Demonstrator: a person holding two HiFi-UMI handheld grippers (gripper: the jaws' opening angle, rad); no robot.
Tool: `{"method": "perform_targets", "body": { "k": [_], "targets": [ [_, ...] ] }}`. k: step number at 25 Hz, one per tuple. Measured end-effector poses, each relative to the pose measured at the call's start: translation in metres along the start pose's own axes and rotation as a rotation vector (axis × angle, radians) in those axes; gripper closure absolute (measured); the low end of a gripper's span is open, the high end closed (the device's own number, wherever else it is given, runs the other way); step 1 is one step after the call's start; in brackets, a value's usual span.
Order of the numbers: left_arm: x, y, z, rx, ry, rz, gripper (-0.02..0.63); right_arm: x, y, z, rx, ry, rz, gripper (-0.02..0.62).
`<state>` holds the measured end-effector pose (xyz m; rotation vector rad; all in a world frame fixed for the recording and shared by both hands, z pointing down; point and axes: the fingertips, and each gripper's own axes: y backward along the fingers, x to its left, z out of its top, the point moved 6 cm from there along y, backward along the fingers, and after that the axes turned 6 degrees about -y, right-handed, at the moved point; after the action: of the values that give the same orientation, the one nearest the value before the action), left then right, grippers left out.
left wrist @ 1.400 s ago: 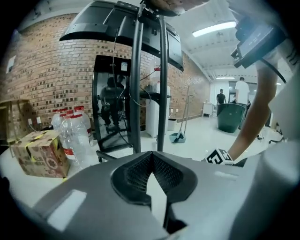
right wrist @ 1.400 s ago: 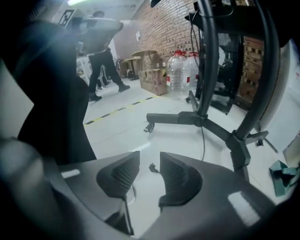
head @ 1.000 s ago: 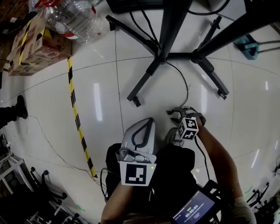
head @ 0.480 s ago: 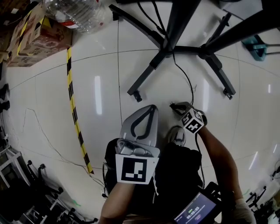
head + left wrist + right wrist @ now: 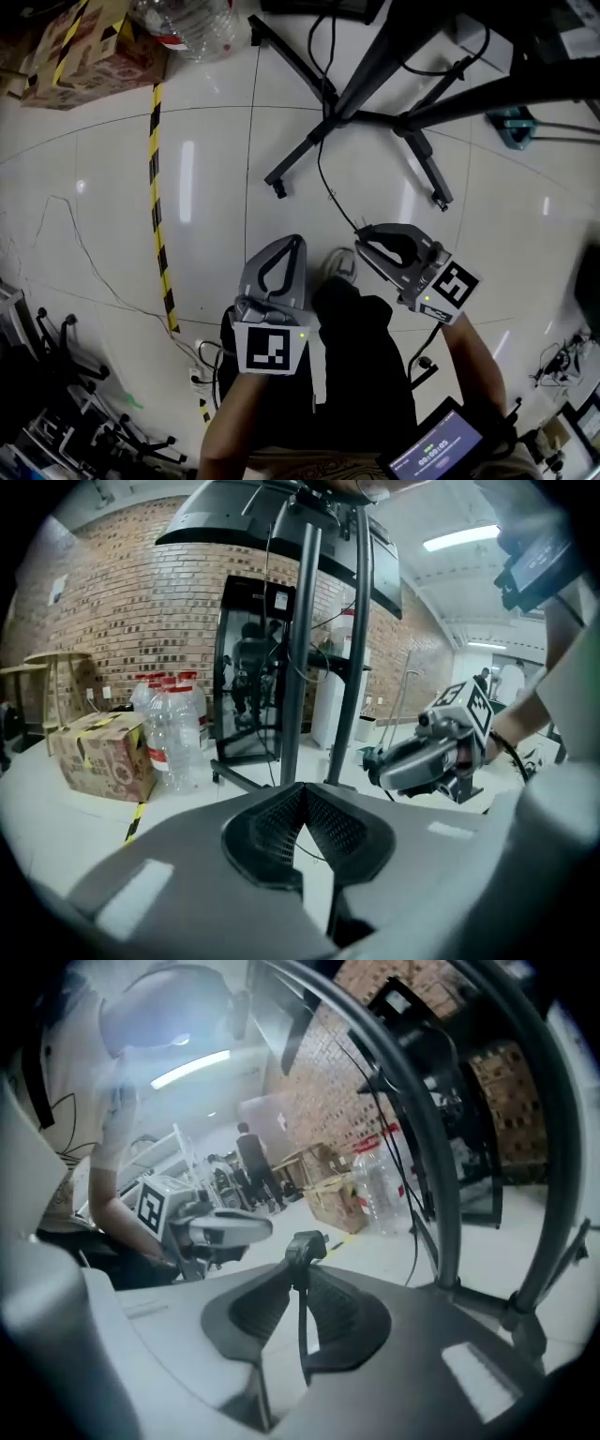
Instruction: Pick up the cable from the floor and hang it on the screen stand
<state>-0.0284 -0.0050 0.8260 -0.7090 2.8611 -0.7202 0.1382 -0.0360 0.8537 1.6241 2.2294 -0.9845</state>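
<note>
A thin black cable (image 5: 323, 183) runs from the hub of the black screen stand (image 5: 298, 150) down to my right gripper (image 5: 361, 236). That gripper has just been closing and is shut on the cable's end: in the right gripper view the black plug (image 5: 305, 1245) sticks up above the pads and the cord (image 5: 302, 1321) hangs between them. The stand's posts (image 5: 441, 1194) rise close in front of it. My left gripper (image 5: 292, 242) floats beside it to the left, jaws shut with nothing held (image 5: 302, 789). It faces the stand's post (image 5: 298, 667) and sees the right gripper (image 5: 422, 759).
A cardboard box (image 5: 84, 56) and plastic bottles (image 5: 187, 19) sit at the back left. Yellow-black tape (image 5: 157, 187) crosses the white floor, and a thin wire (image 5: 84, 262) lies left of it. A teal object (image 5: 516, 127) is at the right. Trolley wheels crowd the lower left.
My right gripper has risen from the floor with the cable end, drawing the cable up off the tiles. The left gripper rose a little.
</note>
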Motion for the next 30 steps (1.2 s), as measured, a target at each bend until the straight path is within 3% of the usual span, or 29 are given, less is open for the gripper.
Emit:
{"method": "perform_targets", "body": {
  "k": [3, 5, 10, 13, 16, 19, 24, 30],
  "targets": [
    [0.003, 0.029, 0.058, -0.006, -0.061, -0.029, 0.588, 0.051, 0.023, 0.061, -0.064, -0.036, 0.048, 0.532],
    [0.007, 0.054, 0.105, -0.039, -0.043, -0.034, 0.588, 0.086, 0.039, 0.101, -0.102, -0.054, 0.064, 0.532],
    [0.030, 0.111, 0.208, -0.088, 0.034, -0.048, 0.588, 0.165, 0.064, 0.207, -0.180, 0.027, 0.047, 0.532],
    [0.020, 0.148, 0.265, -0.075, 0.045, -0.057, 0.588, 0.207, 0.091, 0.258, -0.180, 0.034, 0.051, 0.532],
    [0.003, 0.172, 0.314, -0.113, 0.018, -0.071, 0.588, 0.236, 0.116, 0.295, -0.173, 0.099, 0.043, 0.532],
    [0.005, 0.172, 0.349, -0.184, -0.060, -0.054, 0.588, 0.243, 0.125, 0.327, -0.210, 0.183, 0.031, 0.532],
    [0.011, 0.202, 0.404, -0.302, -0.115, -0.041, 0.587, 0.274, 0.136, 0.374, -0.263, 0.272, 0.014, 0.532],
    [0.024, 0.217, 0.407, -0.286, -0.171, -0.078, 0.588, 0.290, 0.125, 0.406, -0.255, 0.340, 0.022, 0.534]
  ]
}}
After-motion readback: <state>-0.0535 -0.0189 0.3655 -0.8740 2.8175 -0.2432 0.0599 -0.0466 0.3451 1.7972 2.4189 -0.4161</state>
